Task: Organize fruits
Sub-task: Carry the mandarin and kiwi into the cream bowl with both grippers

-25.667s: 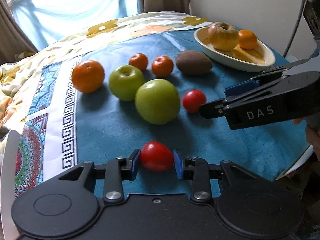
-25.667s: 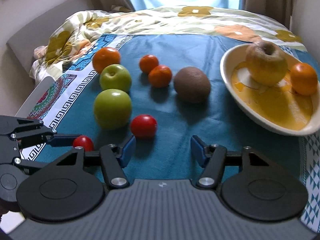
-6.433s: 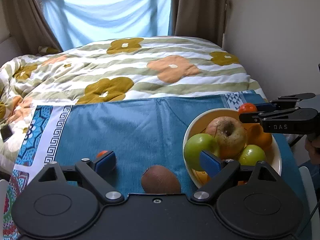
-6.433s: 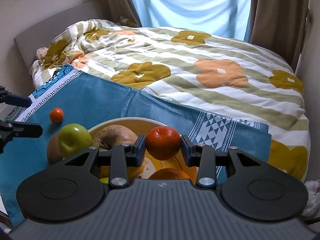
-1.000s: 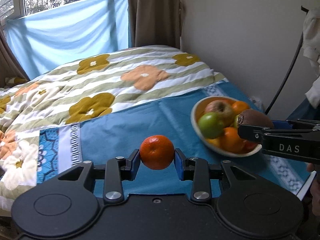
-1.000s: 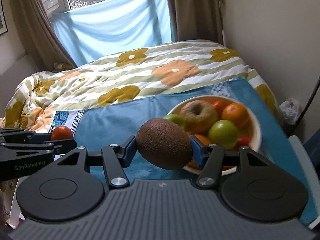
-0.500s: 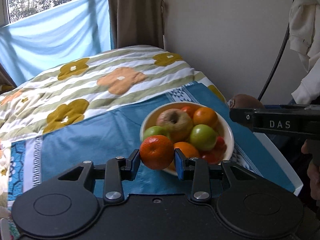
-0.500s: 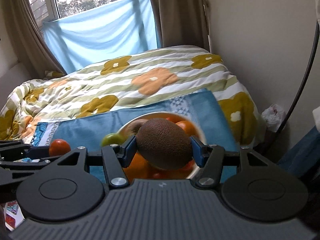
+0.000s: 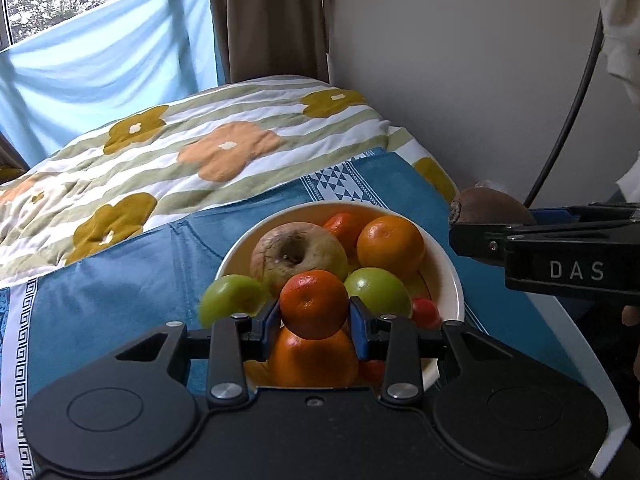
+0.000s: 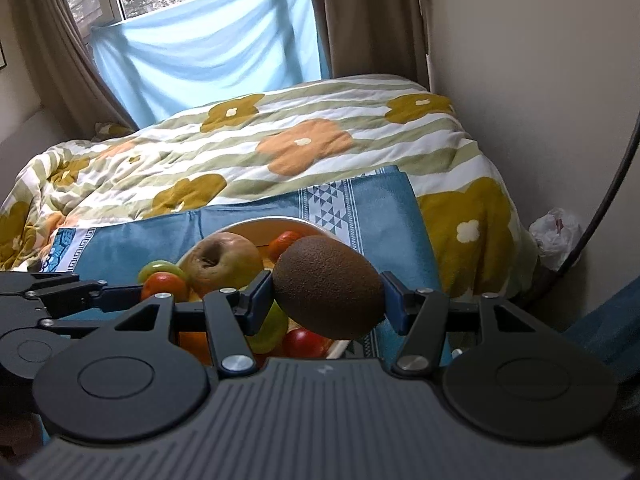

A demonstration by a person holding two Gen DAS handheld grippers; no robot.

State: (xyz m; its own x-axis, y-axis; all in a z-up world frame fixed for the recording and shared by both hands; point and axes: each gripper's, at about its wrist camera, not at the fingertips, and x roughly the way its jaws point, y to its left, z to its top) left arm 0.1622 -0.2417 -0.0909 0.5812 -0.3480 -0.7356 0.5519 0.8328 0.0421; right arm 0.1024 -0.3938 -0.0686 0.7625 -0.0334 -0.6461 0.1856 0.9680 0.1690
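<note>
Fruits mostly piled in cream bowl (image 9: 448, 276) on blue cloth (image 9: 120, 292): brownish apple (image 9: 296, 252), two green apples, oranges, small red tomatoes. One green apple (image 9: 228, 300) sits at bowl's left edge. Left claw (image 9: 314, 320) grips small tangerine (image 9: 314, 304) between blue pads, held above bowl's near side. Right claw (image 10: 326, 300) clamps brown kiwi (image 10: 328, 286), hanging over bowl's right rim. Flowered quilt (image 9: 200, 148) behind cloth; blue curtain (image 10: 208, 56) at window

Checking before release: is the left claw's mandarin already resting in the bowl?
No, the mandarin is clamped in the left claw, above the bowl.
</note>
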